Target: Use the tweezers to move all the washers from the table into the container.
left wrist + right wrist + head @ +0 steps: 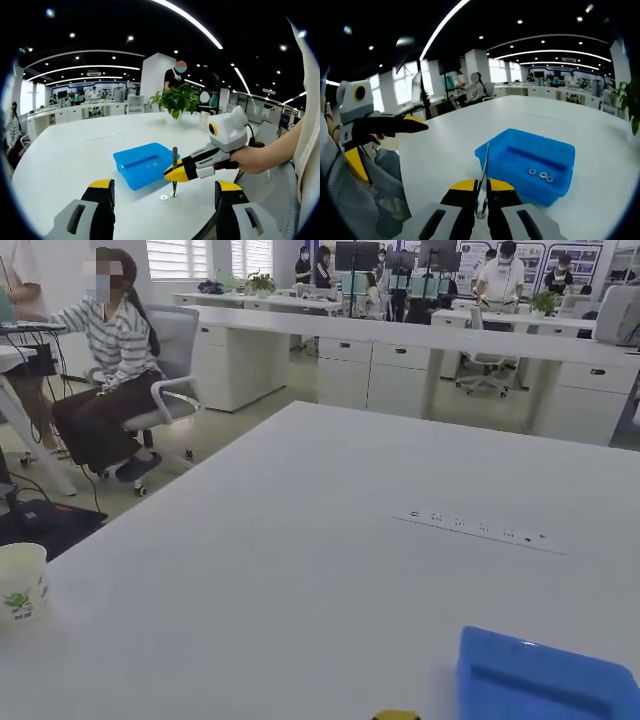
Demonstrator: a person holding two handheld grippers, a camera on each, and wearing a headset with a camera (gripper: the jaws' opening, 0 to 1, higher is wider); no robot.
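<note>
Tweezers (484,167) stand pinched between the closed jaws of the right gripper (481,192), rising toward twelve o'clock in its own view, where the blue container (560,155) holds three washers (540,174) on its floor. In the left gripper view the tweezers point down at the white table (75,150), tip just beside one loose washer (164,197) at five o'clock of the container. The left gripper (165,186) hangs with jaws spread wide, grasping nothing
</note>
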